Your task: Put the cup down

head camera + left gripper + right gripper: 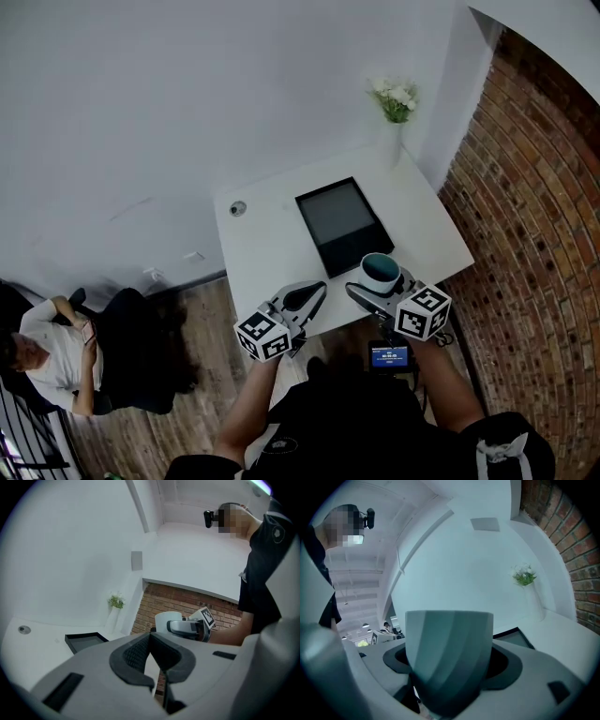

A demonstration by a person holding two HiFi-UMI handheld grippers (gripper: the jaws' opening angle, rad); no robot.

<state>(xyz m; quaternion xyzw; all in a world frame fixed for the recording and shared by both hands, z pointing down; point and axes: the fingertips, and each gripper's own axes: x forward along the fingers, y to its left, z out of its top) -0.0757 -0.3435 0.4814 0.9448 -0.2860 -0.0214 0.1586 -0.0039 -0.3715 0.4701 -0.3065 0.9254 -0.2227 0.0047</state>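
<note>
A pale cup (381, 270) with a teal inside stands upright between the jaws of my right gripper (373, 284), which is shut on it. It hangs over the near edge of the white table (272, 246), just right of the black tray's near corner. In the right gripper view the ribbed cup (449, 648) fills the space between the pads of the right gripper (450, 672). My left gripper (312, 294) hovers at the table's near edge, left of the cup, shut on nothing. From the left gripper (152, 663), the cup (165, 619) shows beyond its closed tips.
A black tray (339, 225) lies mid-table. A white vase with flowers (395, 105) stands at the far right corner, and a small round fitting (238, 208) sits at the far left. A brick wall (525, 206) runs along the right. A seated person (56, 349) is at lower left.
</note>
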